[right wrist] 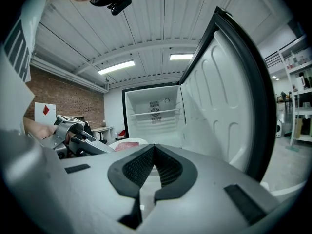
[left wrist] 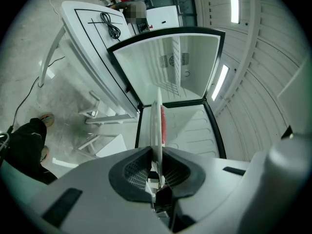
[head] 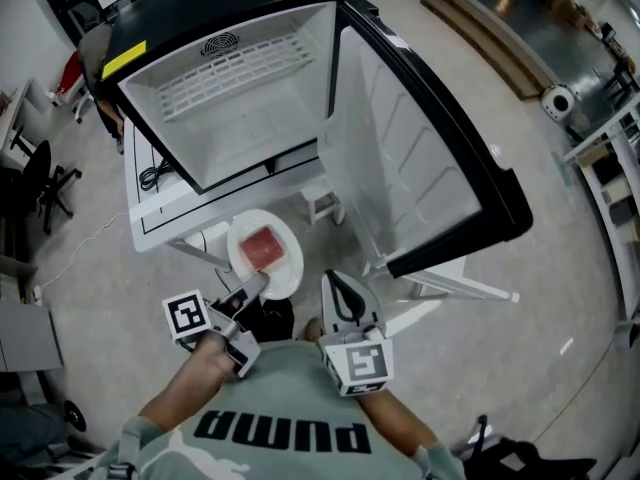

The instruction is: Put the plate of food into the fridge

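The left tongs (head: 256, 285) are closed on the rim of a white plate (head: 291, 268), gripping its near edge. A pink slab of meat (head: 263, 249) lies on the plate. The plate is in the air in front of the black fridge (head: 250, 98), outside it. The fridge door (head: 420, 158) stands wide open. The right tongs (head: 342, 280) are just beside the plate, tips together with nothing between them. The person's shirt (head: 290, 433) reads "puma". A yellow label (head: 123, 59) on the fridge top is too small to read.

Head view looks steeply down; both gripper views face the open fridge (head: 250, 118).
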Motion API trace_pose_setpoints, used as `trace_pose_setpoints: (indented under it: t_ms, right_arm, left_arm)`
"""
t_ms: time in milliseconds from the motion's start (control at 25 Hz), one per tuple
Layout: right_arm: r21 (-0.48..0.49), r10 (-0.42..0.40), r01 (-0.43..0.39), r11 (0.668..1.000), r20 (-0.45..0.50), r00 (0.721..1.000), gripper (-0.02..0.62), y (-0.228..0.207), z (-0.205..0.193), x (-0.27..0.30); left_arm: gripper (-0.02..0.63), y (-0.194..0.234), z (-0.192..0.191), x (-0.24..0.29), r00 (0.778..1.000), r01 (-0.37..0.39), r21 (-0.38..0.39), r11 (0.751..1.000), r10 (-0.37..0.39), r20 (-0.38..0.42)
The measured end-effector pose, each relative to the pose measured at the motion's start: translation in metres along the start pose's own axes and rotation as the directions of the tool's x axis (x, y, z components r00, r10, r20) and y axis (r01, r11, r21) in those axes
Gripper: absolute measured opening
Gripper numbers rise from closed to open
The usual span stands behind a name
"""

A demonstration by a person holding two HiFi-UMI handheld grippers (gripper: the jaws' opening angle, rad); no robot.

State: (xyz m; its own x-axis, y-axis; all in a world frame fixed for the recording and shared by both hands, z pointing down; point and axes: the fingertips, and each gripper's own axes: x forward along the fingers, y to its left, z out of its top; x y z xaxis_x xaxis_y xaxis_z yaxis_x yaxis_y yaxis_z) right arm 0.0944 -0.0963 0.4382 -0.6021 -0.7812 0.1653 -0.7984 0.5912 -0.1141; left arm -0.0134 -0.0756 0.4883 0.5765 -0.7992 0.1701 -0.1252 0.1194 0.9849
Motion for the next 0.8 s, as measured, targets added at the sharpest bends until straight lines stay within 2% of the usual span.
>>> trace_pose_setpoints:
  t_ms: [400, 800]
  right_arm:
    - [-0.013, -0.07, 0.07, 0.997, -0.016, 0.997, 0.005, -0.02, 0.018, 0.052]
    - [-0.067, -0.053, 0.048, 0.997, -0.064, 0.997, 0.005, -0.023, 0.028, 0.117]
  left_arm:
    - [0.043, -0.006, 0.062, 0.042, 1.0, 0.011, -0.01, 1.0, -0.011, -0.028]
    - [0.043, 0.001, 0.142, 0.075, 0.999, 0.009, -0.006, 1.0, -0.009, 0.043]
